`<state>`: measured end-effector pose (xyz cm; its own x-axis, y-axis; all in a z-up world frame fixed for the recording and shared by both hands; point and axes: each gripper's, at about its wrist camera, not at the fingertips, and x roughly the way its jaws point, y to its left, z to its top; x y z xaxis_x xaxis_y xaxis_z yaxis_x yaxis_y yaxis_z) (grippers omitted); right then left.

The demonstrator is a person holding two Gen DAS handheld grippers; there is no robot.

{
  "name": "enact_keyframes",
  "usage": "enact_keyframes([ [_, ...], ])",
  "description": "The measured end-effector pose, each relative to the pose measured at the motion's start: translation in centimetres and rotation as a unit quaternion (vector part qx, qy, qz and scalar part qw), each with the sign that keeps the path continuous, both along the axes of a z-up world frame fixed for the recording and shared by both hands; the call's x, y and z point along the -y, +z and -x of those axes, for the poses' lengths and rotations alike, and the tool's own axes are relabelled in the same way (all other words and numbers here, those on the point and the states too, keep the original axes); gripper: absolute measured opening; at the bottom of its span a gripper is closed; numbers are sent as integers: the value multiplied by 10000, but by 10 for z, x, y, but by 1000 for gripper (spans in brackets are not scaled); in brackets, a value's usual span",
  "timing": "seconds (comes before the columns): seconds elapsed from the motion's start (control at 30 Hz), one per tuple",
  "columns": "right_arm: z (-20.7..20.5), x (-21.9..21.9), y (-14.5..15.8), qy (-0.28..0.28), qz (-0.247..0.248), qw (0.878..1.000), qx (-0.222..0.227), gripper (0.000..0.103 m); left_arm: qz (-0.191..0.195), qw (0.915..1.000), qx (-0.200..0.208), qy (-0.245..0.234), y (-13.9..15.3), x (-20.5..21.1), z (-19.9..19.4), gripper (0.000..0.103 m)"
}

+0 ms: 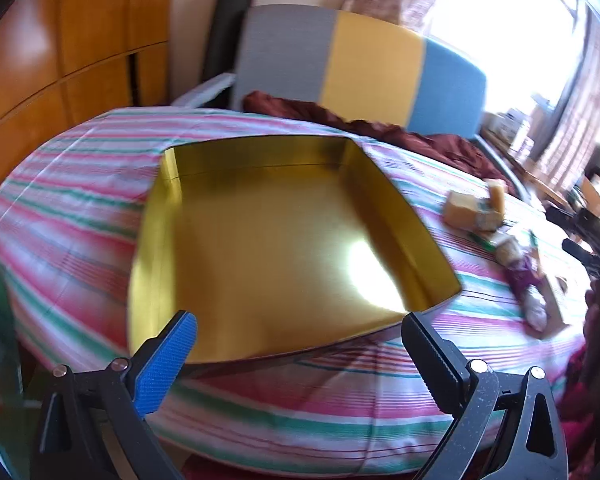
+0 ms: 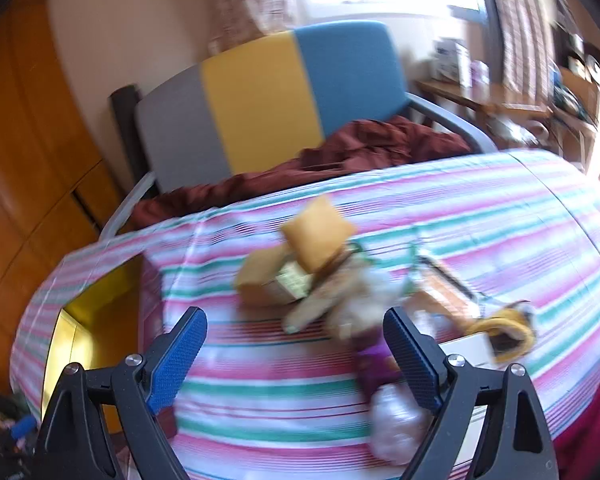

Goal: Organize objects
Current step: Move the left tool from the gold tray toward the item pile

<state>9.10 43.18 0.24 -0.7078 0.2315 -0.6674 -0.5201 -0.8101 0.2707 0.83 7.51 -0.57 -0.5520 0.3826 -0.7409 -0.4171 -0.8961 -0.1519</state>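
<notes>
the left gripper [image 1: 300, 332], black with blue ribbed pads, stands spread as wide as it goes and holds nothing; it hangs tilted down over the near edge of a shallow square gold metal tin [image 1: 260, 240]. the tin lies open and bare inside on a bed cover striped in pink, green and white [image 1: 80, 200], filling the middle of the left wrist view, with a bright glare at about 5 o'clock on its floor.

the right gripper [image 2: 296, 332] is likewise wide open and empty, tilted down above the same cover. a blurred heap of small soft toys and packets [image 2: 320, 280], tan, cream and purple, lies just past its fingertips, from centre toward 4 o'clock in the right wrist view; what each piece is cannot be told. the tin sits at 8 o'clock there, well apart from the heap. a headboard in grey, yellow and blue panels [image 2: 260, 100] stands at 12 o'clock, with a dark red blanket [image 2: 360, 148] bunched below it.
</notes>
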Motion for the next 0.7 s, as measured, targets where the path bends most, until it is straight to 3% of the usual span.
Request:
enact_keyframes([
  [0.2,-49,-94,-6,-1226,511,9908,-245,91,27,9957,-321,-865,18,-50,-5,103],
  [0.33,-75,-130,-23,-1924,1178,9734,-394,92,84,9887,-448,-1432,28,-90,-10,103],
  [0.43,-77,-134,-31,-1965,1612,9660,-483,91,81,9834,-386,-1772,30,-124,-9,103],
  [0.7,-78,-136,-34,-1789,1948,9622,-654,91,-137,9783,202,-2057,25,-184,7,101],
])
